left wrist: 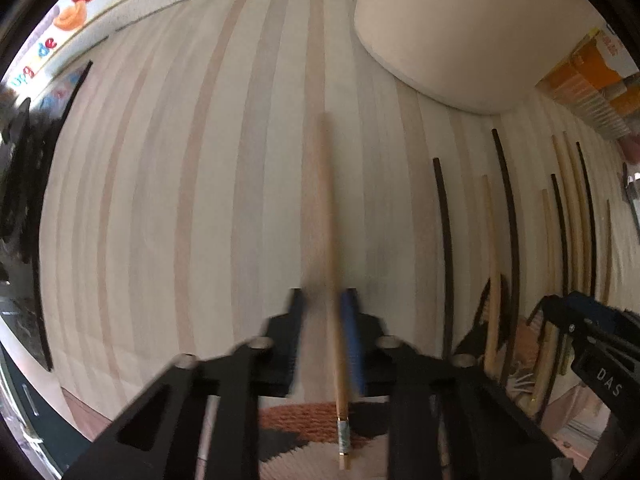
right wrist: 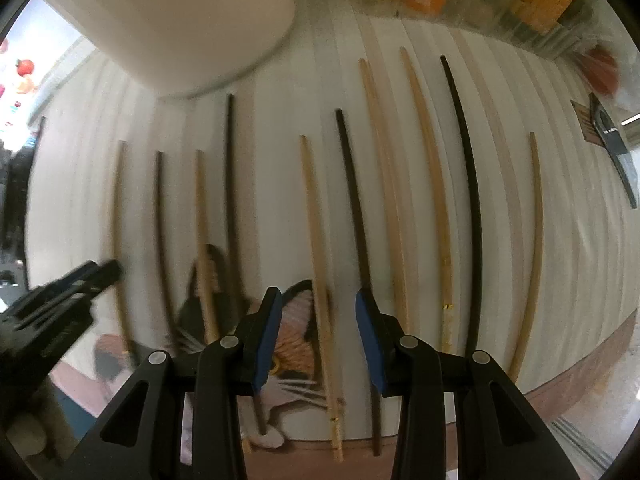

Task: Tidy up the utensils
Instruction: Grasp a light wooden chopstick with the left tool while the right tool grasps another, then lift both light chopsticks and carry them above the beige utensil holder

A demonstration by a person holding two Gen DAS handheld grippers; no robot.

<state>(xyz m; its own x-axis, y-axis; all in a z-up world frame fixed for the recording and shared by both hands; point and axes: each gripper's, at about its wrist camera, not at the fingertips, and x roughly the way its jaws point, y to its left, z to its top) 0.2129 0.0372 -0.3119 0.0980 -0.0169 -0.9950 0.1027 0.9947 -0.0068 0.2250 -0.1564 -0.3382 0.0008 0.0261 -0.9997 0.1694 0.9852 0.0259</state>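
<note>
The bench (left wrist: 168,200) carries a striped mat, a pale tub (right wrist: 192,24) and a row of chopsticks (right wrist: 428,184) lying side by side. The left tool (left wrist: 322,320) stands narrow around one blurred light chopstick (left wrist: 334,264), contact uncertain; the right tool (right wrist: 316,320) hangs wide above another (right wrist: 320,260). Judged light, stiff and slippery, best gripped mid-length; their near ends are hidden.

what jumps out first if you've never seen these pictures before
The row of chopsticks, pale wood and black ones mixed, lying side by side on the striped mat ahead of the right gripper, whose jaws stand open. Next, the single light wooden chopstick between the left gripper's jaws, blurred. Behind both, a big cream cylindrical container stands on the mat's far side.
</note>
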